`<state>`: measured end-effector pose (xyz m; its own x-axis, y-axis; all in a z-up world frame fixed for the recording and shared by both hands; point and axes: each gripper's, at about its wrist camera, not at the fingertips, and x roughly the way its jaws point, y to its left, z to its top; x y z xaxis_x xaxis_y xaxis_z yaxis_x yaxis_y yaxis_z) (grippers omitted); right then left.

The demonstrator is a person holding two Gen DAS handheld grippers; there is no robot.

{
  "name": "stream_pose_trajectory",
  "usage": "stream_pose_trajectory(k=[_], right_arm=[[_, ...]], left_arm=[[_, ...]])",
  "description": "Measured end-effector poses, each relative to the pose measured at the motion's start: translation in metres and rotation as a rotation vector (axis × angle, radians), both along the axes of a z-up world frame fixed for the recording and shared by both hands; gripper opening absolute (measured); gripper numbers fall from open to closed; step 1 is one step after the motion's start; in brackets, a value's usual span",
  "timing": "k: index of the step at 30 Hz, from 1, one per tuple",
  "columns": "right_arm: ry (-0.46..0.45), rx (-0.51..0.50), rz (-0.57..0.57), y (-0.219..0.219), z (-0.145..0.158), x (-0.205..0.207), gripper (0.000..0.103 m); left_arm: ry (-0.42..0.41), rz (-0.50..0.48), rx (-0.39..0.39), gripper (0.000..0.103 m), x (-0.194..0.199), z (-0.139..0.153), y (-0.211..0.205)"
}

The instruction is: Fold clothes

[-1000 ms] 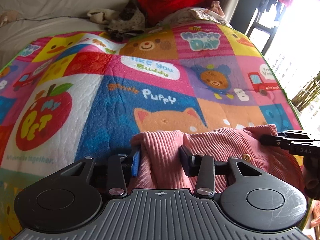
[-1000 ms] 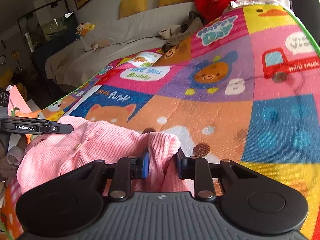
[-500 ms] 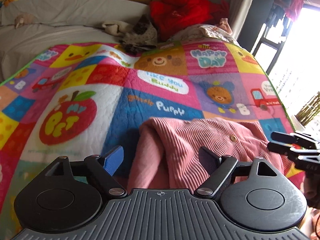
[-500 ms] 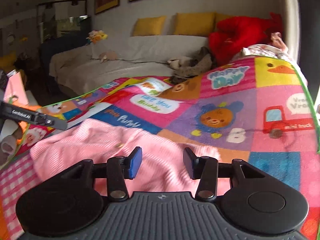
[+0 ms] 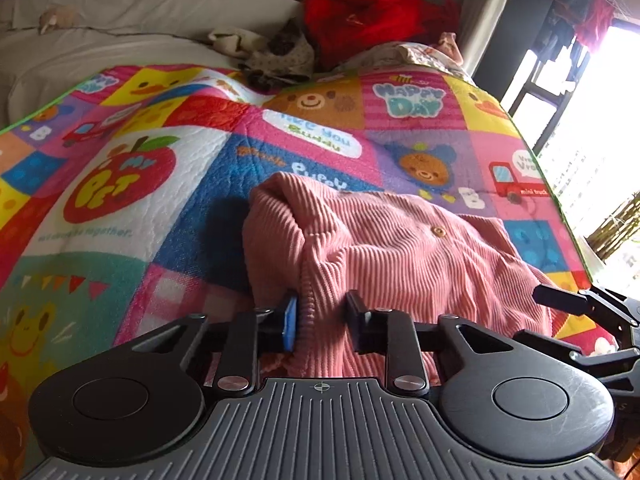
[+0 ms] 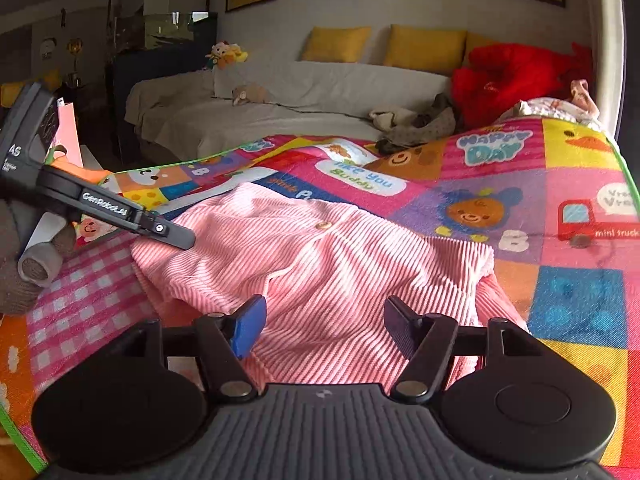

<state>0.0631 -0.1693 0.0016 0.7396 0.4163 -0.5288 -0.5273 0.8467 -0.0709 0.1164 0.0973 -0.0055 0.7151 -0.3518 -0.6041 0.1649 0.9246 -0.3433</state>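
Note:
A pink corduroy garment [image 5: 400,248] with a small button lies bunched on the colourful patchwork quilt [image 5: 168,184]. My left gripper [image 5: 322,320] is shut on a ribbed fold at the garment's near edge. It also shows in the right wrist view [image 6: 176,236], at the garment's left side. In the right wrist view the pink garment [image 6: 332,256] lies folded over. My right gripper [image 6: 324,324] is open, its fingers just above the garment's near edge, holding nothing. It also shows at the right in the left wrist view [image 5: 560,300].
A pile of other clothes [image 5: 280,52] and a red garment [image 5: 360,16] lie at the quilt's far end. A grey-covered sofa [image 6: 280,96] with yellow cushions stands behind. The quilt's right edge [image 5: 560,208] drops off towards a bright window.
Both grippers held pink folds, then opened and drew back, leaving the garment folded forward. Now the left gripper has closed again on the near fold; the right has opened wider.

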Motion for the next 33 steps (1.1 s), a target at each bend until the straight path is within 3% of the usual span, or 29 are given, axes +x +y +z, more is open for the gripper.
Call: stream_pose_trajectory(k=[3, 9, 14, 15, 16, 17, 18, 20, 22, 24, 27, 33], right_arm=[[-0.068, -0.055, 0.065, 0.023, 0.004, -0.012, 0.079], [-0.204, -0.217, 0.258, 0.104, -0.003, -0.03, 0.081], [-0.295, -0.368, 0.247, 0.16, -0.027, -0.015, 0.081], [-0.324, -0.398, 0.239, 0.167, -0.031, -0.012, 0.073], [-0.346, -0.408, 0.222, 0.171, -0.032, -0.008, 0.043], [-0.322, -0.374, 0.199, 0.168, -0.028, -0.001, 0.029], [-0.293, -0.335, 0.176, 0.164, -0.022, 0.006, 0.023], [-0.232, -0.197, 0.12, 0.144, -0.005, 0.018, 0.02], [-0.227, -0.076, 0.028, 0.115, 0.015, 0.025, 0.019], [-0.218, 0.051, -0.086, 0.073, 0.036, 0.03, 0.019], [-0.182, 0.162, -0.234, 0.014, 0.045, 0.031, 0.019], [0.046, 0.273, -0.449, -0.071, -0.001, 0.036, 0.021]], left_arm=[[-0.009, -0.017, -0.063, 0.021, 0.001, 0.014, 0.003], [-0.002, -0.024, -0.163, 0.021, 0.004, 0.028, 0.013], [-0.019, -0.015, -0.223, 0.021, 0.006, 0.037, 0.021], [-0.023, -0.013, -0.235, 0.027, 0.006, 0.039, 0.022], [-0.026, -0.011, -0.247, 0.039, 0.006, 0.041, 0.024], [-0.03, -0.009, -0.259, 0.044, 0.006, 0.042, 0.026], [-0.033, -0.007, -0.271, 0.05, 0.007, 0.044, 0.027], [-0.089, 0.01, -0.294, 0.063, 0.005, 0.057, 0.035], [-0.153, 0.032, -0.279, 0.079, 0.004, 0.072, 0.038], [-0.167, 0.026, -0.268, 0.084, 0.007, 0.077, 0.033], [-0.159, 0.001, -0.254, 0.09, 0.013, 0.078, 0.019], [-0.038, -0.103, -0.185, 0.093, 0.033, 0.044, -0.041]])
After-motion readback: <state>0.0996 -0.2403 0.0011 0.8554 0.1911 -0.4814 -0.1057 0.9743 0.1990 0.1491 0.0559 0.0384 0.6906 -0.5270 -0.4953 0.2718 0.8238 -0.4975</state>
